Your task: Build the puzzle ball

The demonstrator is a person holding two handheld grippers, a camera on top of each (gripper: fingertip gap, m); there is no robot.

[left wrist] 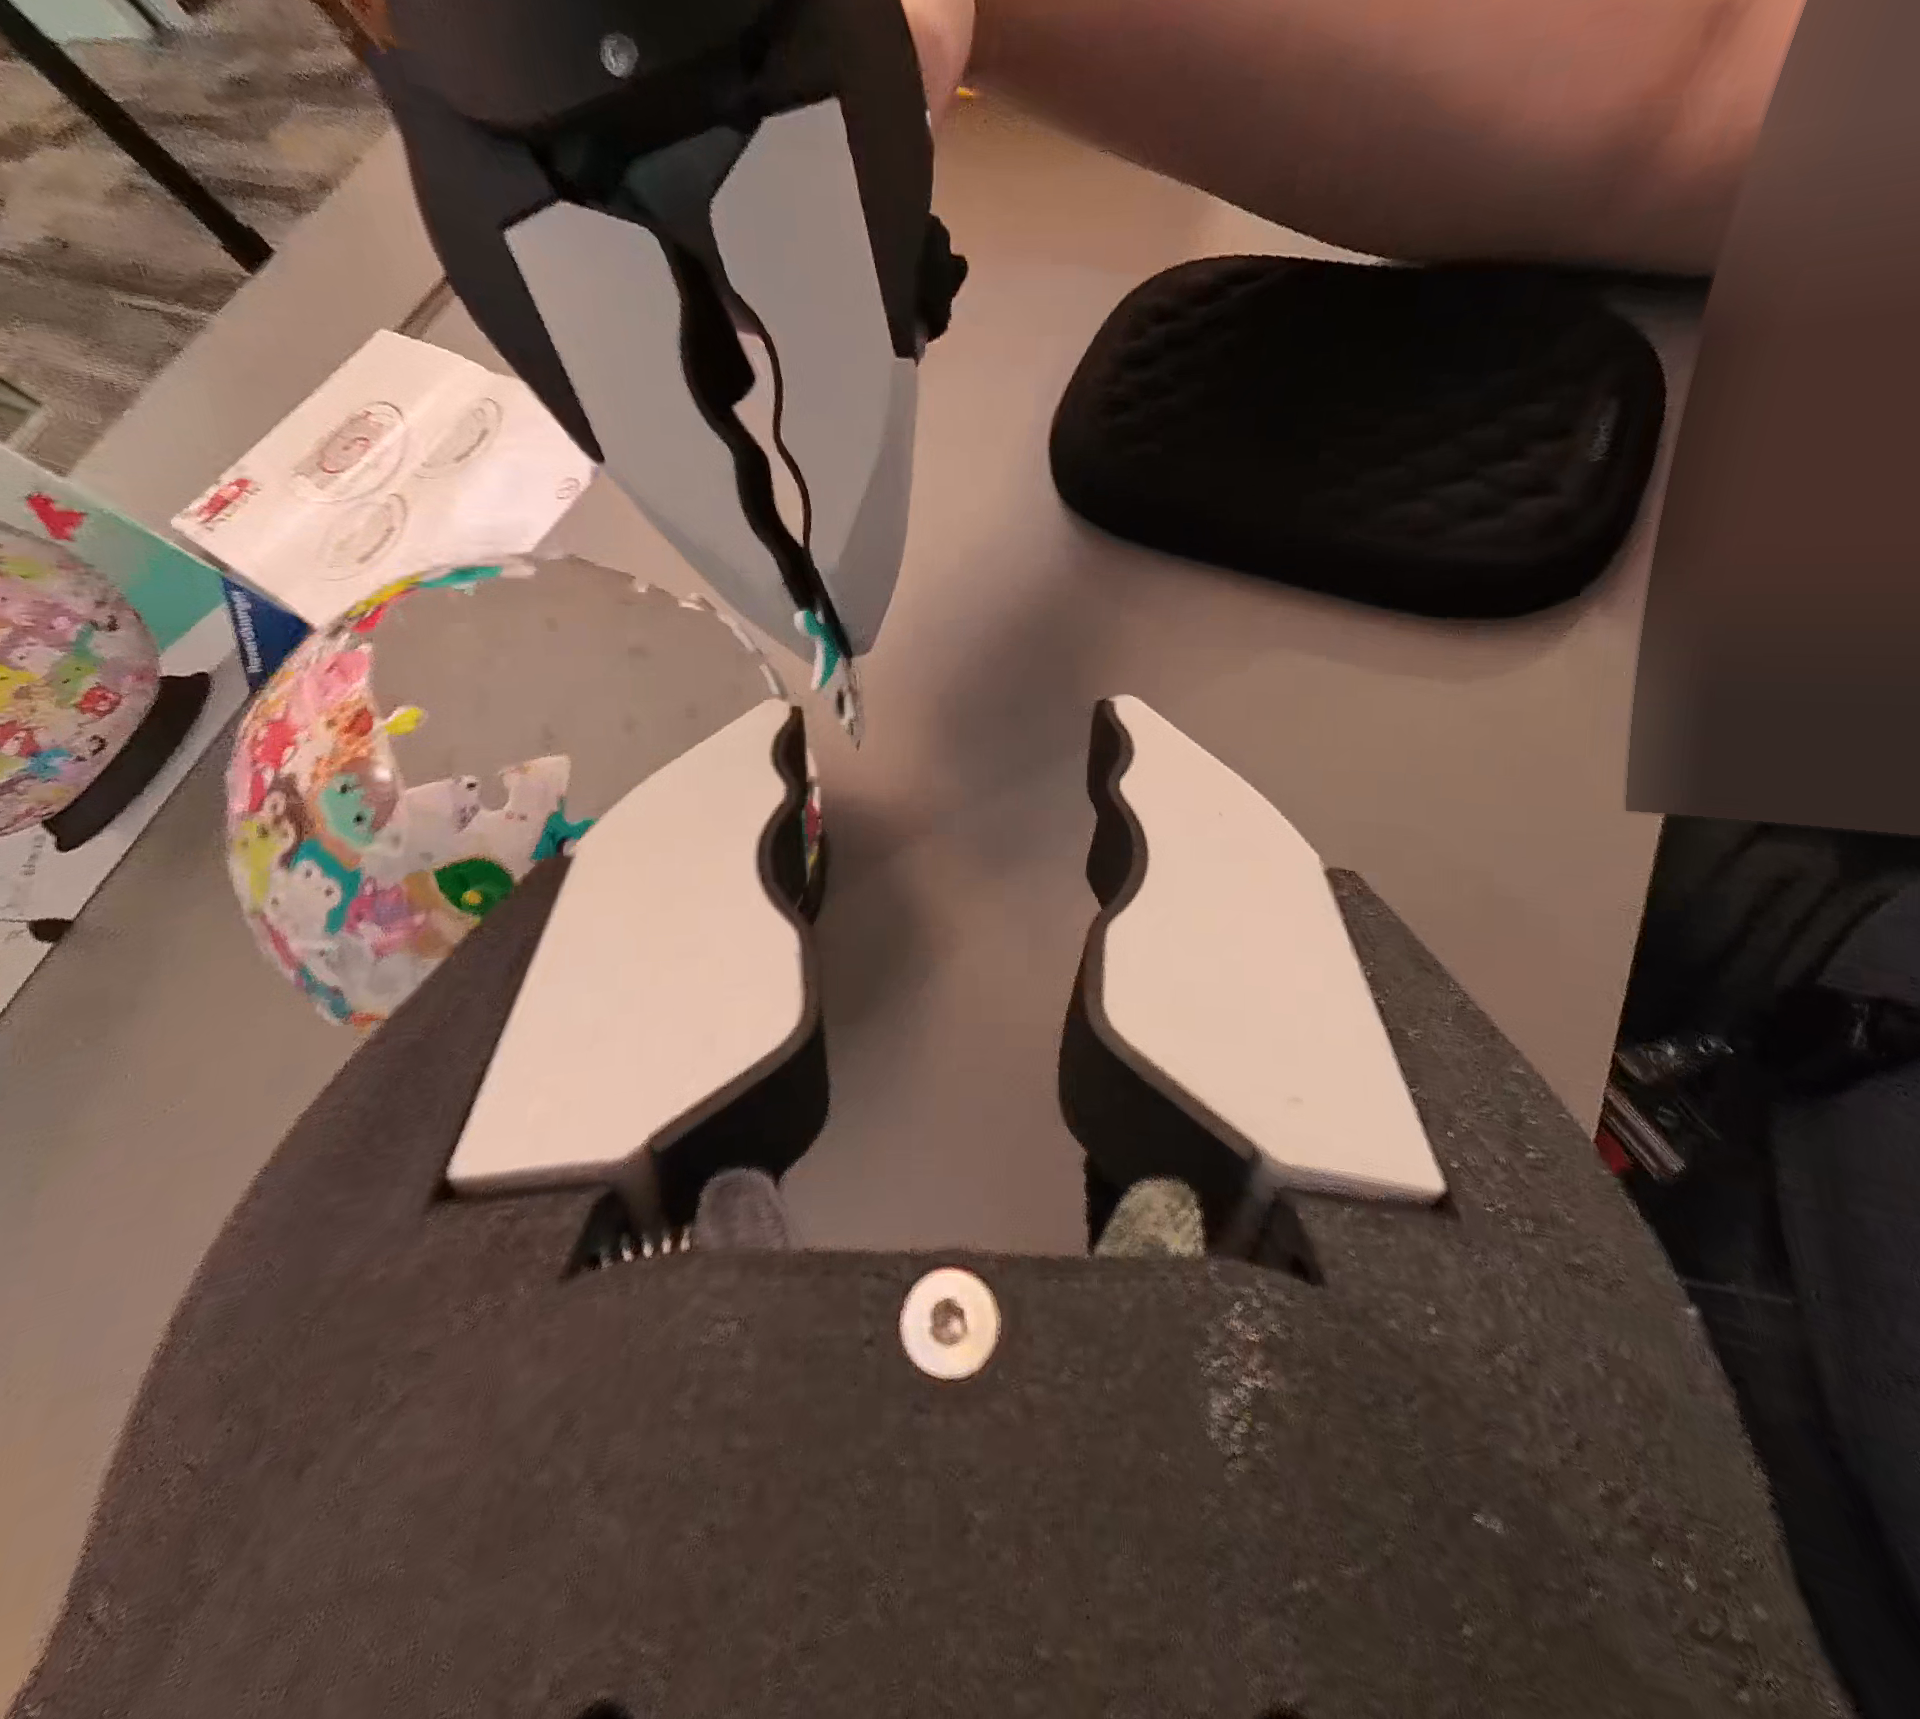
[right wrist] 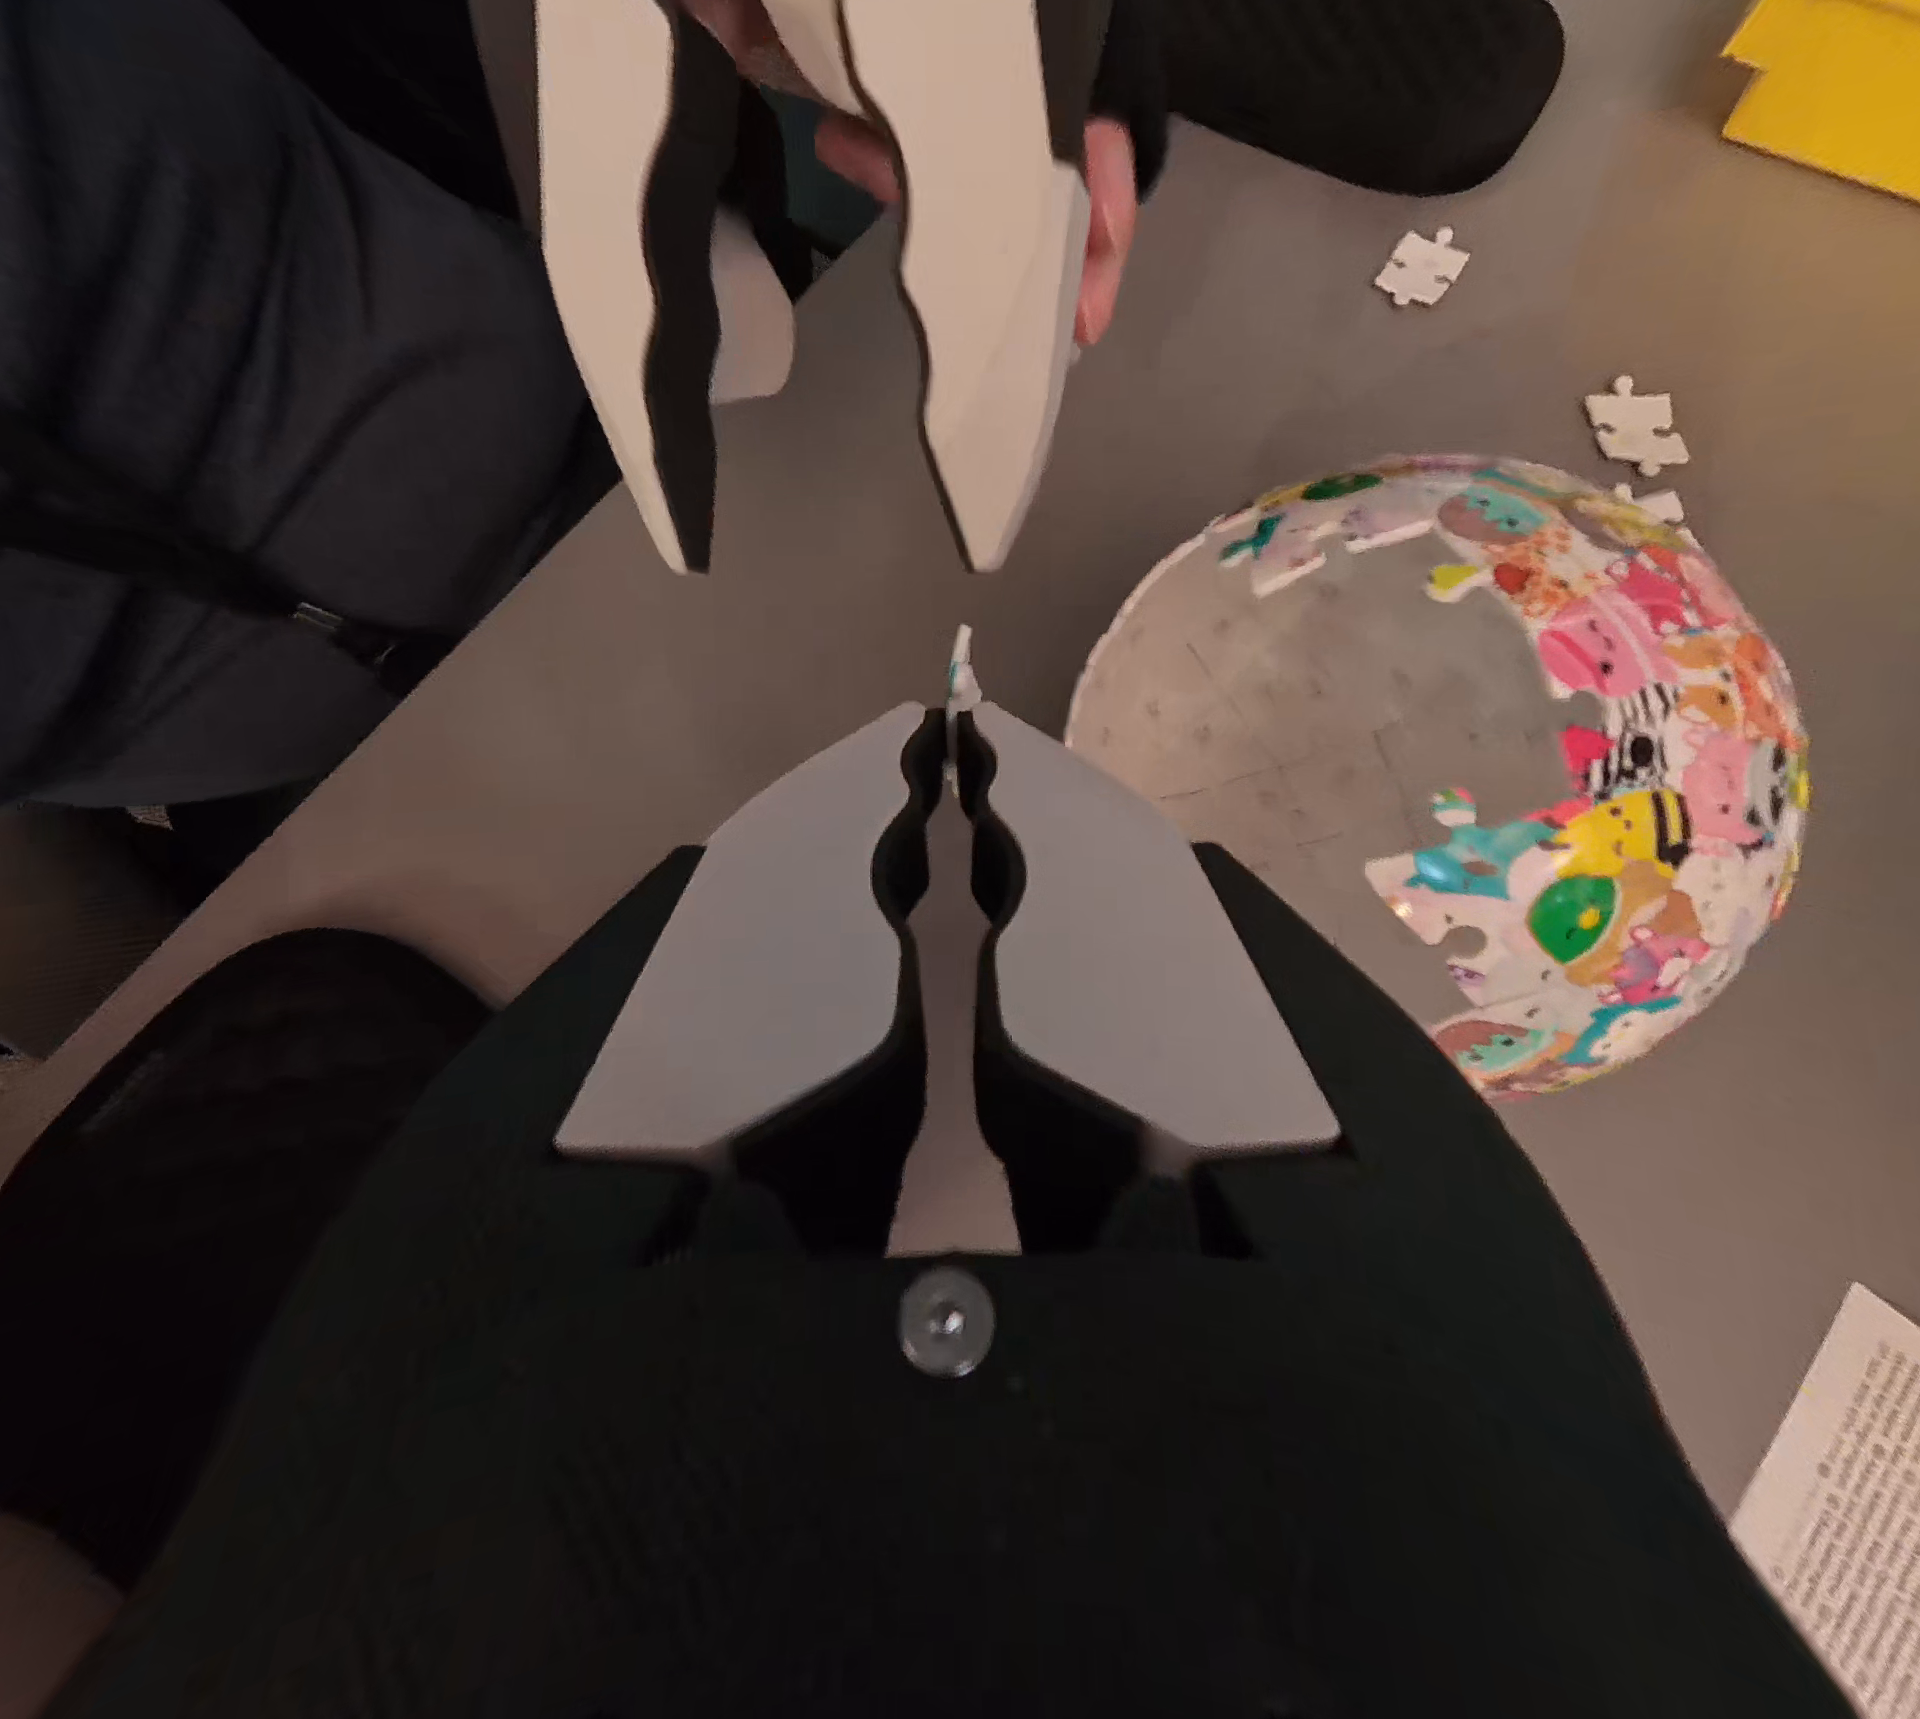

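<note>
Each wrist camera looks down along its own fingers at the grey table (left wrist: 1039,838), close up. They face each other, both catching the puzzle ball (left wrist: 343,838) between.

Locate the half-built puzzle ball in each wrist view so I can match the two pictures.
Left wrist view: the puzzle ball sits at lower left on the grey table, partly hidden behind the open left gripper.
Right wrist view: the puzzle ball lies right of centre, its hollow side facing the camera.
Shared landmark: the black quilted pad, upper right in both.
</note>
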